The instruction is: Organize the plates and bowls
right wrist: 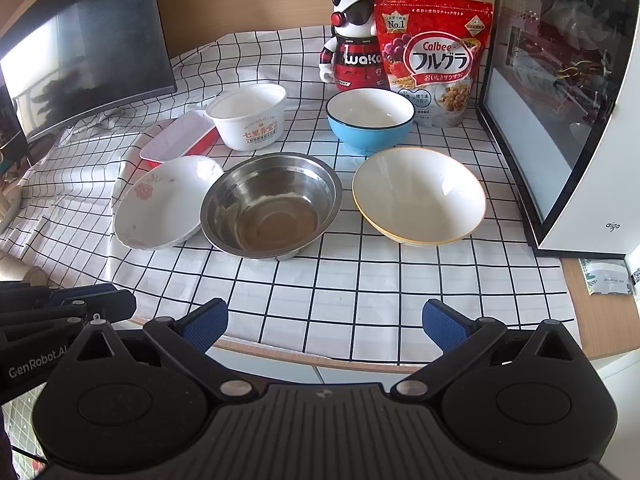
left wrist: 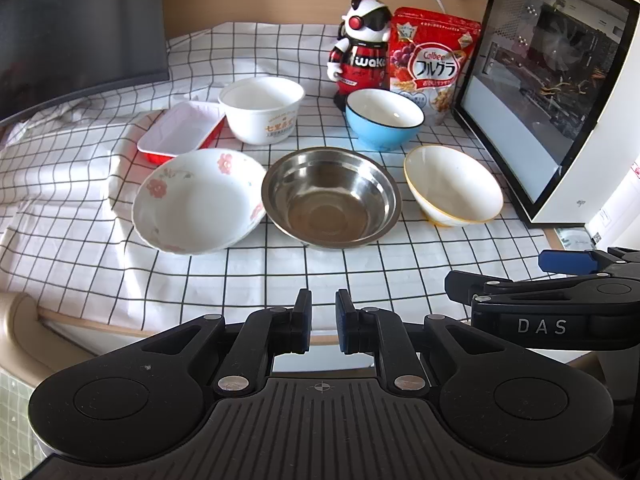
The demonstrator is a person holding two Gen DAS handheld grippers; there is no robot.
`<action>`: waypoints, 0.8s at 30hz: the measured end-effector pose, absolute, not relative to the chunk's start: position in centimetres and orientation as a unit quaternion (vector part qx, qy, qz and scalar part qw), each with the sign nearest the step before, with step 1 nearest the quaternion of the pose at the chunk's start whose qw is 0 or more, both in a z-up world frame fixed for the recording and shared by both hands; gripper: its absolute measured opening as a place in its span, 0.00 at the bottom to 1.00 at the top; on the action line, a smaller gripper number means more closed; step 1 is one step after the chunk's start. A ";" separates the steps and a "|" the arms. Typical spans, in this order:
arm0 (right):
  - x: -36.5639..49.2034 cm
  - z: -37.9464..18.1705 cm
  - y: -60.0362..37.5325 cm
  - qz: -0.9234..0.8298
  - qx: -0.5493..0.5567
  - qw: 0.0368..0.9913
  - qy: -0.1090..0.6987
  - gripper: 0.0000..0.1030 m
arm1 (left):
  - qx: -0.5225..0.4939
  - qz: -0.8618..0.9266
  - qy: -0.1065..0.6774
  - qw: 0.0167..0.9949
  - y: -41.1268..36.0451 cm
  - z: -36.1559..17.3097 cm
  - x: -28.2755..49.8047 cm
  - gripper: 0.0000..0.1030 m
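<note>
Six dishes are seen set out on a white tablecloth (left wrist: 304,272) with a black grid, all upright and unstacked.

Front row, as seen from the left wrist:
- The floral bowl (left wrist: 196,200), white with pink flowers, is placed at the left.
- The stainless steel bowl (left wrist: 330,196) is placed in the middle; its rim appears to touch the floral bowl, though contact cannot be confirmed.
- The yellow-rimmed white bowl (left wrist: 452,186) is placed at the right, apart from the steel bowl and near the computer case (left wrist: 560,92).

Back row:
- The red rectangular dish (left wrist: 180,132), white inside, is placed at the left, just behind the floral bowl.
- The white printed bowl (left wrist: 262,110) is found just beside the red dish.
- The blue bowl (left wrist: 384,118), white inside with a dark rim, is set in front of the panda figure (left wrist: 360,44) and the Calbee cereal bag (left wrist: 434,60).

A dark monitor (left wrist: 80,28) is noted at the far left.

Grippers:
- The left gripper (left wrist: 323,320) is held clenched over the near table edge, only a narrow gap left between its pads; nothing is grasped.
- The right gripper (right wrist: 324,326) is held released, its blue pads spread wide over the near cloth edge; nothing is held.
- Both are kept well short of the dishes.
</note>
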State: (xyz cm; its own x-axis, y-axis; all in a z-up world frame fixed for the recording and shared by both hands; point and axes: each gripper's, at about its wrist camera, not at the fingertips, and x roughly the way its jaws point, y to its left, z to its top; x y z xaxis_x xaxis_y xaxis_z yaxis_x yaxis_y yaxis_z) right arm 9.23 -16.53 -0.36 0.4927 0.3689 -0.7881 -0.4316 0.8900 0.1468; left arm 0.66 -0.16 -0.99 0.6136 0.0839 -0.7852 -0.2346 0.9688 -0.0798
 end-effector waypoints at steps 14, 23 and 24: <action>9.1 -0.3 -16.5 0.232 -0.036 0.863 0.447 1.00 | -0.090 0.090 0.432 0.893 0.1 -1.1 0.3 0.15; 8.9 -0.3 -16.3 0.231 -0.038 0.863 0.448 1.00 | -0.091 0.089 0.432 0.893 0.1 -1.1 0.3 0.15; 8.9 -0.3 -16.3 0.231 -0.038 0.863 0.448 1.00 | -0.091 0.089 0.432 0.893 0.1 -1.1 0.3 0.15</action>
State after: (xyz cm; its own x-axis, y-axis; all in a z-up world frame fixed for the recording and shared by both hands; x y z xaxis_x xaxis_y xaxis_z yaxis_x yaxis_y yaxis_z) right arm 8.89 -16.27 -0.30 0.4922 0.3648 -0.7903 -0.4326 0.8904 0.1415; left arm 0.26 0.12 -1.14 0.6105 0.0811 -0.7879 -0.2383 0.9675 -0.0850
